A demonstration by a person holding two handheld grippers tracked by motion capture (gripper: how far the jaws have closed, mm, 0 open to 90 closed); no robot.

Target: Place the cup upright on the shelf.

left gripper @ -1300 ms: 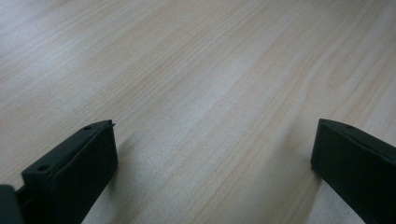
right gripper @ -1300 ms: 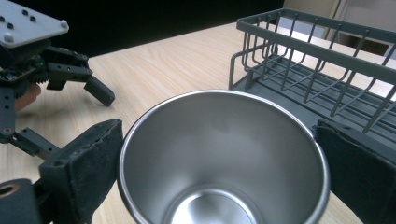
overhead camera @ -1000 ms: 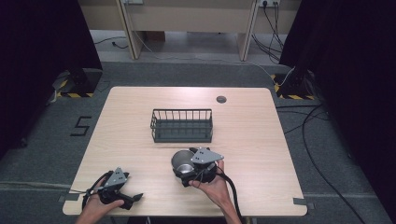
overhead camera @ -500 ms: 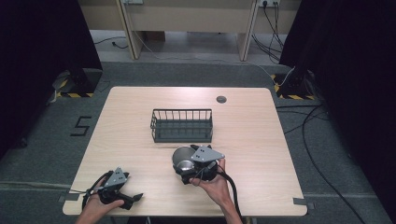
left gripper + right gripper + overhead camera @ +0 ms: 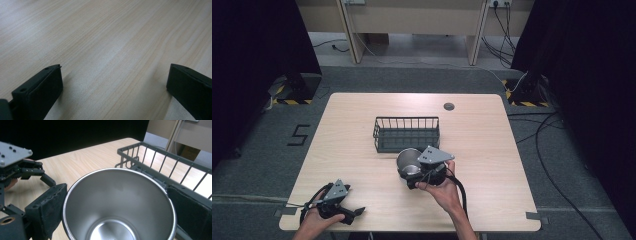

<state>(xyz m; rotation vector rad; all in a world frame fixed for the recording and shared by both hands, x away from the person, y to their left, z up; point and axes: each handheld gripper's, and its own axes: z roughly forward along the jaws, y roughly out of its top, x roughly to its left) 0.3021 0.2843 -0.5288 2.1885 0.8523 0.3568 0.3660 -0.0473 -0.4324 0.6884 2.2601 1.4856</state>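
Note:
A shiny steel cup point(image 5: 408, 159) stands open-mouthed just in front of the black wire basket point(image 5: 406, 134) at mid-table. My right gripper point(image 5: 411, 172) is shut on the cup, and in the right gripper view both black pads press the rim of the cup point(image 5: 117, 202) from either side. The basket point(image 5: 155, 157) lies just beyond it, with nothing in the part I can see. My left gripper point(image 5: 355, 214) rests near the table's front left edge. Its jaws are wide apart over bare wood, so the left gripper point(image 5: 113, 82) is open.
The light wooden table point(image 5: 492, 150) has a small round cable hole point(image 5: 449, 106) at the back. Cables run over the grey floor to the right. The other hand's gripper point(image 5: 17, 167) appears at the left of the right gripper view.
My right gripper and the cup have shifted slightly up the high view, toward the basket. The left gripper has stayed put.

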